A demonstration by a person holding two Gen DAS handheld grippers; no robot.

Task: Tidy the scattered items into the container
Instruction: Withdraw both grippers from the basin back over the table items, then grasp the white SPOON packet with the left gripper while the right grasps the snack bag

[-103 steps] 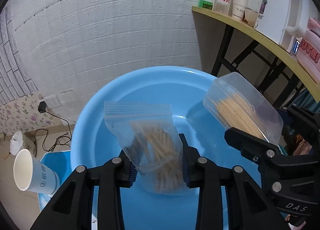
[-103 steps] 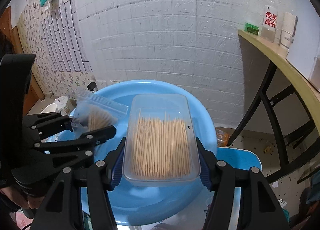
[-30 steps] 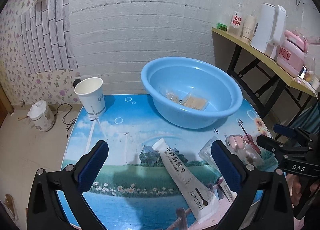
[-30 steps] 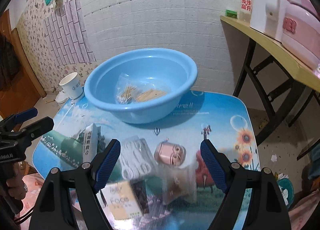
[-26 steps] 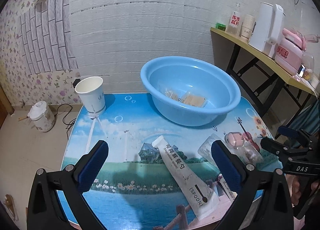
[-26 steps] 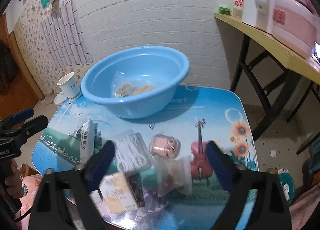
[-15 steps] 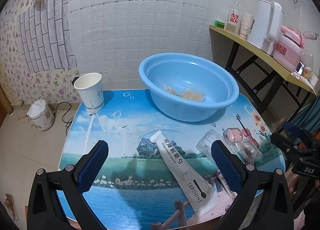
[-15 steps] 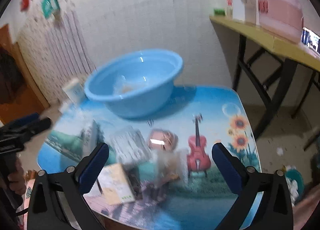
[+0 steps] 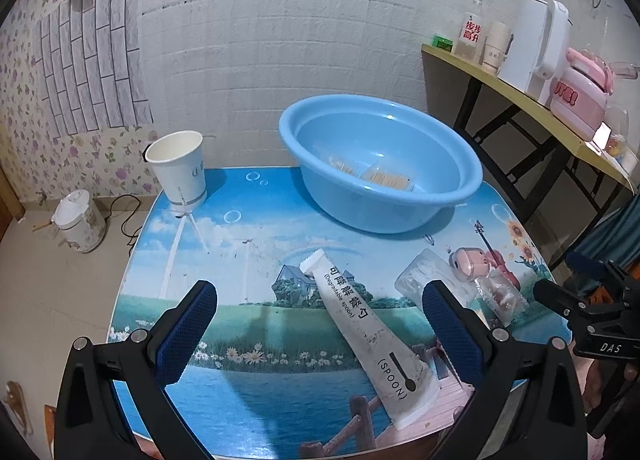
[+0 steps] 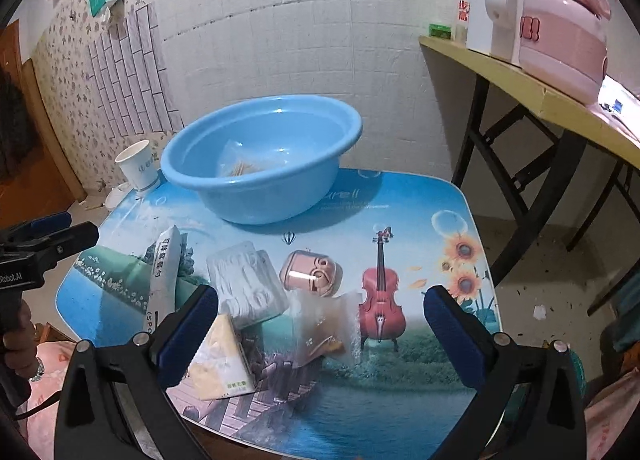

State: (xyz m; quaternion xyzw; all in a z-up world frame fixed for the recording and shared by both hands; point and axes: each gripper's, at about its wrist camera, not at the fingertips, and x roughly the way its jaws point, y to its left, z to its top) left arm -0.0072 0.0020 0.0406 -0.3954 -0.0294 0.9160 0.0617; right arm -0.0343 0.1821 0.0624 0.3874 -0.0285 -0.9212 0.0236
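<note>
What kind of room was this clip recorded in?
Probably a lived-in home room, kitchen-like: a pink rice cooker and white electric kettle on a yellow side table, floral wallpaper, and a small picture-printed table.

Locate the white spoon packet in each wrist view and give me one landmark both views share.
Left wrist view: the spoon packet lies diagonally at lower centre, between the open claw's fingers.
Right wrist view: the packet lies at lower left, its near end hidden behind the claw's left finger.
Shared landmark: the blue basin behind it.

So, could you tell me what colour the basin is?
Light blue; the basin shows best in the left wrist view.
</note>
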